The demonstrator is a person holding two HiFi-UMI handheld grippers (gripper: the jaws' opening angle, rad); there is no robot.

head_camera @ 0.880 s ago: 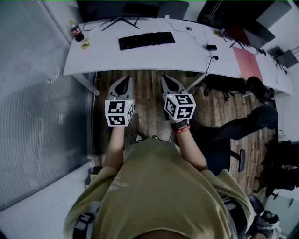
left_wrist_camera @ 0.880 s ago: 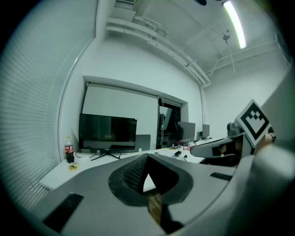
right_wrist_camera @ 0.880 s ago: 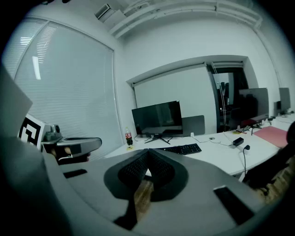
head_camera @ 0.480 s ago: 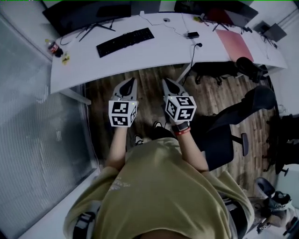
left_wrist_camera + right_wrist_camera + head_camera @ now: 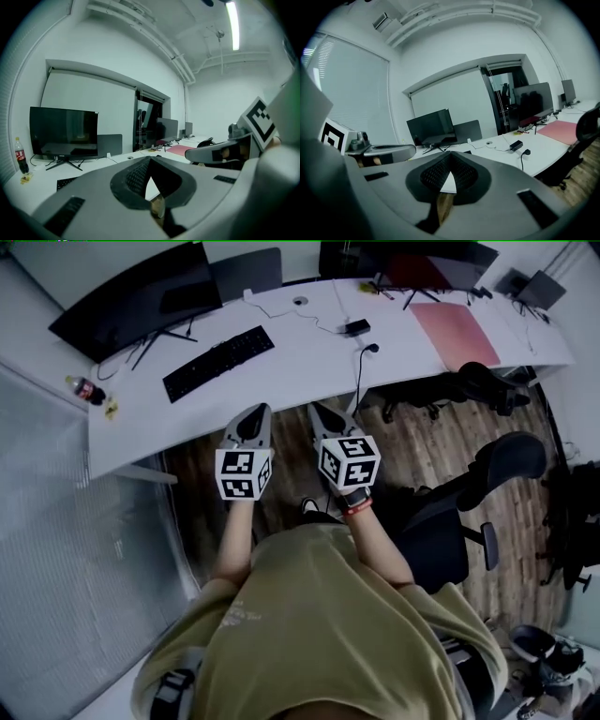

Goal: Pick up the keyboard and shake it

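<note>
Head view: left tool (image 5: 263, 410), right tool (image 5: 314, 410) closed, empty.

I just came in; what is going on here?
A person stands before the white desk with a gripper in each hand. The left gripper and the right gripper are both shut and empty, held near the desk's front edge. The black keyboard lies on the desk, not yet picked up.
</note>
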